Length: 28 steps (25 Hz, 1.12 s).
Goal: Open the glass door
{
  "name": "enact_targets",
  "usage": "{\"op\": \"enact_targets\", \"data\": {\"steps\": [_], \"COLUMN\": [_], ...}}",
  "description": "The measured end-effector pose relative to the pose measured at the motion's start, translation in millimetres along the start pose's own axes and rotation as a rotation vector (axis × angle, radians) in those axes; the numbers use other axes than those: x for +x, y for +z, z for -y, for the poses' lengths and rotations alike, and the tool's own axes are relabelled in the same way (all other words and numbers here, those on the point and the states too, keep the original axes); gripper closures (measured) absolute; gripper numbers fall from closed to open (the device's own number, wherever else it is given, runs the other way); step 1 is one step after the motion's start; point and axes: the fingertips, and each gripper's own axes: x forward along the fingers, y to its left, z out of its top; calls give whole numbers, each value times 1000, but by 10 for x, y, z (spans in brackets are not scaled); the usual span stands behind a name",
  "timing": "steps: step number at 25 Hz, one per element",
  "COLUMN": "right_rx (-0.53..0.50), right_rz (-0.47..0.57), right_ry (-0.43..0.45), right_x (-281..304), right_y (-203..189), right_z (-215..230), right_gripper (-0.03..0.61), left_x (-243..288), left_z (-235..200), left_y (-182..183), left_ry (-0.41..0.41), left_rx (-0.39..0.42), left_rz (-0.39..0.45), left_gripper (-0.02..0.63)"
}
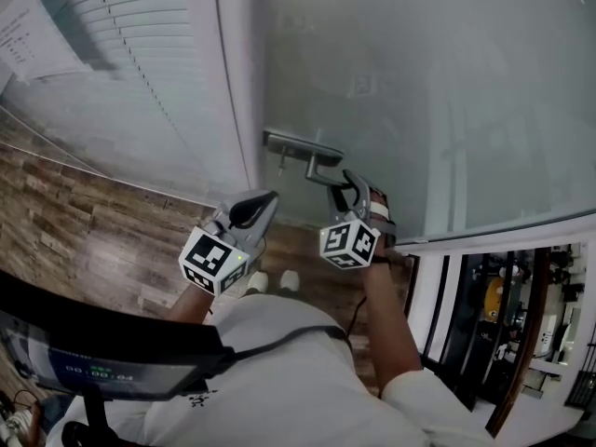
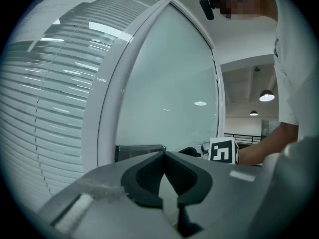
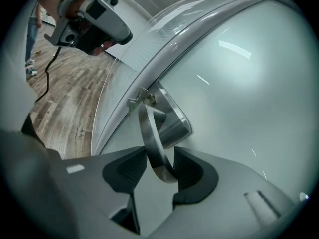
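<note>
Nearest to the head camera is the person's white shirt (image 1: 289, 371); beyond it stands the frosted glass door (image 1: 419, 91). Its silver metal lever handle (image 3: 152, 133) runs along the glass toward the person's right, and its free end sits between the jaws of the right gripper (image 3: 160, 163), whose pads seem to press it from both sides. The left gripper (image 2: 164, 153), jaws together, hangs near, not touching it. Probably the right one must turn the lever down.

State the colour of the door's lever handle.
Brushed silver-grey metal. The door handle shows best in the right gripper view.
</note>
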Motion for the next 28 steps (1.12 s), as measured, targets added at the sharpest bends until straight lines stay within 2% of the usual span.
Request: {"op": "enact_targets", "data": {"steps": [4, 9, 11, 28], "right_rx": [51, 267, 317, 199], "right_rz": [32, 75, 94, 74], "right_ry": [-4, 39, 57, 70], "right_x": [19, 109, 167, 315], "right_y": [-9, -92, -94, -101], "right_z": [-13, -144, -168, -32], "right_gripper": [410, 413, 413, 430], "left_x": [105, 160, 159, 172], "left_z": [61, 127, 123, 144], "left_y": [74, 84, 79, 157], "left_ry": [1, 8, 12, 38], "left_rx": [11, 15, 15, 41], "left_rz": [18, 28, 27, 21], "left_gripper": [612, 611, 612, 612]}}
